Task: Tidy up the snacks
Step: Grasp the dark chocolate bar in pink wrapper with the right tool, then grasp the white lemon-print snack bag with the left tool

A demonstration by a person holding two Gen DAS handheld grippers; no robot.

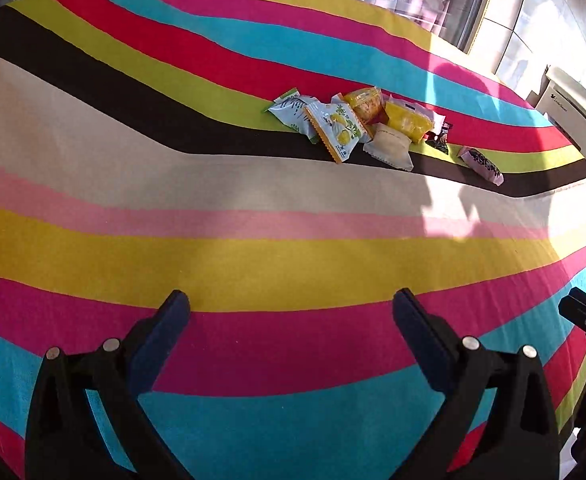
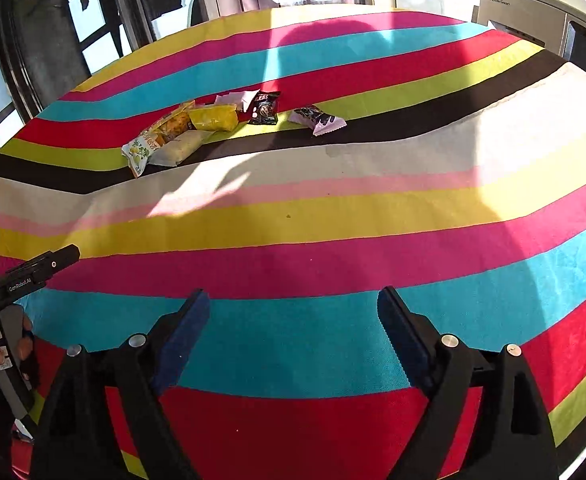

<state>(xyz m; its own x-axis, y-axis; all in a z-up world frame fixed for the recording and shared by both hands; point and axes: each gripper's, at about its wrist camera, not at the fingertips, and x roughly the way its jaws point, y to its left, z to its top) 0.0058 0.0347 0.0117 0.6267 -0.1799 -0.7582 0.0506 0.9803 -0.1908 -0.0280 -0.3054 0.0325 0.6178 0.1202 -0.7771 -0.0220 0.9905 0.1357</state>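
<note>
Striped multicoloured tablecloth (image 1: 253, 256) carries one cluster of small foil snack packets (image 1: 357, 120) across its lime and black stripes, well apart from both grippers. About eight packets show: two pale green-white, two yellow, one beige, one white, one black (image 2: 264, 109), one pink-black (image 1: 481, 162) lying slightly apart. Left gripper (image 1: 291, 312) spread wide, empty. Right gripper (image 2: 293, 308) spread wide, empty.

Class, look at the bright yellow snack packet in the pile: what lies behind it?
Behind the yellow packet lies a white wrapper, only partly visible. Whatever else the pile hides cannot be told.
</note>
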